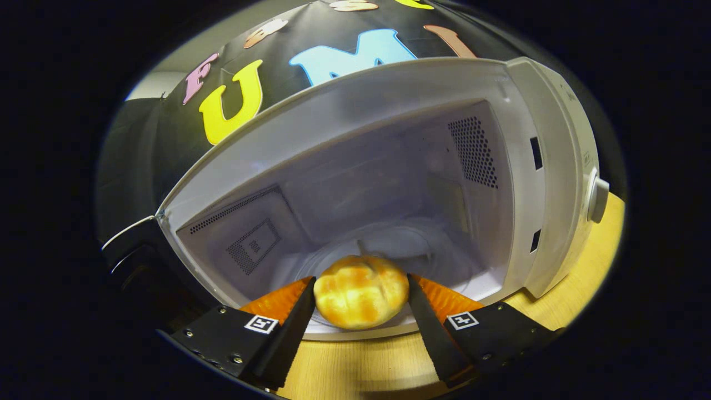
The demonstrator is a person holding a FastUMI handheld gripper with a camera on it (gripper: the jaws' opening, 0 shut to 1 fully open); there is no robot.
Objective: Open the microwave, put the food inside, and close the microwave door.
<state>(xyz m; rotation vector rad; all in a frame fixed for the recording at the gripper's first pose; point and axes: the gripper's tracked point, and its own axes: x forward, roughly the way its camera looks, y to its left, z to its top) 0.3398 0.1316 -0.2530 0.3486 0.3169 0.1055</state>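
Gripper view: tool [361, 289] clamps bun [361, 299] at microwave [555, 166] opening.

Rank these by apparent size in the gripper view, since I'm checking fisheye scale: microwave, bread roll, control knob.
1. Microwave, door open.
2. Bread roll, held between the gripper fingers at the cavity mouth; nearness to the camera enlarges it.
3. Control knob.

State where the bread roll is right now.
In the gripper view, the bread roll sits clamped between the gripper fingers, at the open microwave mouth, just before its glass turntable.
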